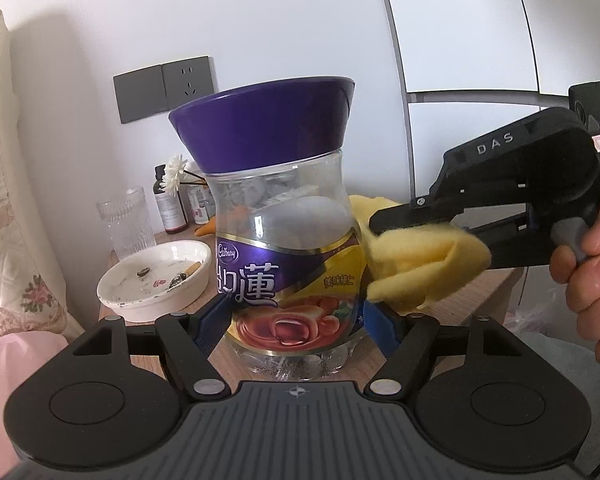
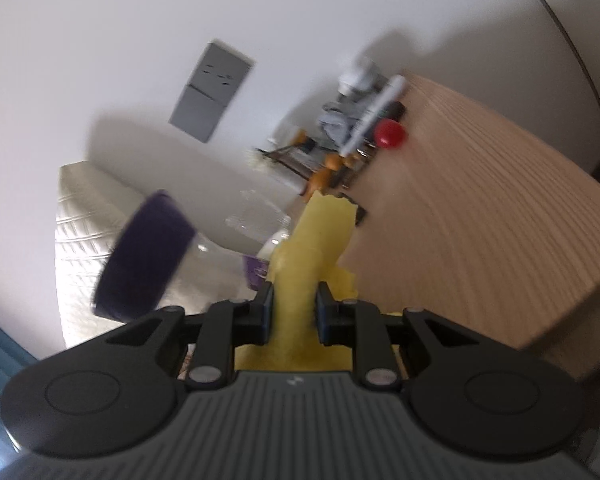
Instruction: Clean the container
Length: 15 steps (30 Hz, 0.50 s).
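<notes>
Both grippers clamped: left gripper on jar, right gripper on yellow cloth; ashtray in left view only.

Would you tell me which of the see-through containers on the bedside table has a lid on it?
The clear plastic jar with the purple lid, held between the left gripper fingers; the ribbed drinking glass behind stands open.

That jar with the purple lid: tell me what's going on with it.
A person is cleaning it with two handheld grippers. The left gripper clamps the clear Cadbury jar by its lower body, holding it upright above the wooden bedside table, purple lid still on. The right gripper is shut on a yellow cloth, pressed against the jar's side at label height. A white dish with cigarette butts sits beside it on the table.
</notes>
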Motion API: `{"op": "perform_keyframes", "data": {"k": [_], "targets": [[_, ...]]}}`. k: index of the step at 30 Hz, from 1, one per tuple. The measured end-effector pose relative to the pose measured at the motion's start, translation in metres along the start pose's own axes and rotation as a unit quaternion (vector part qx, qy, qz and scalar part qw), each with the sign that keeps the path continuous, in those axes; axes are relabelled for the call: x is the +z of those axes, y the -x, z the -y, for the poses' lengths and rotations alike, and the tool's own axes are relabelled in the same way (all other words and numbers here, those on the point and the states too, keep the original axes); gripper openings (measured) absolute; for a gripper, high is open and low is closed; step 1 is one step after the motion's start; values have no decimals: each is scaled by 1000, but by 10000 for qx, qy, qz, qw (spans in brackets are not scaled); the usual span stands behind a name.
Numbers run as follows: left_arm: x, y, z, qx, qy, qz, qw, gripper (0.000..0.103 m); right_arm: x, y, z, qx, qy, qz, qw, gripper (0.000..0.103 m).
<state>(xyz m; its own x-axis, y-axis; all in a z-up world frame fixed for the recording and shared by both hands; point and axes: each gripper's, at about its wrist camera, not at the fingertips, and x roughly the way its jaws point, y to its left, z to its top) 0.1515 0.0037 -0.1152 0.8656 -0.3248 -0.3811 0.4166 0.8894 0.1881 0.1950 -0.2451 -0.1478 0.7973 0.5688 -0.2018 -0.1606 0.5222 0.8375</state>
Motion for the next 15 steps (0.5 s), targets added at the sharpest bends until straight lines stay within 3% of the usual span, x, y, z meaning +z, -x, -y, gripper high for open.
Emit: {"op": "perform_keyframes", "data": {"k": [9, 15], "targets": [[0, 1, 1, 52, 113, 25, 9999, 77, 1, 3, -10, 119, 221, 18, 9997, 22], [-1, 1, 3, 77, 28, 11, 10000, 77, -6, 2, 13, -158, 15, -33, 9999, 22]]}}
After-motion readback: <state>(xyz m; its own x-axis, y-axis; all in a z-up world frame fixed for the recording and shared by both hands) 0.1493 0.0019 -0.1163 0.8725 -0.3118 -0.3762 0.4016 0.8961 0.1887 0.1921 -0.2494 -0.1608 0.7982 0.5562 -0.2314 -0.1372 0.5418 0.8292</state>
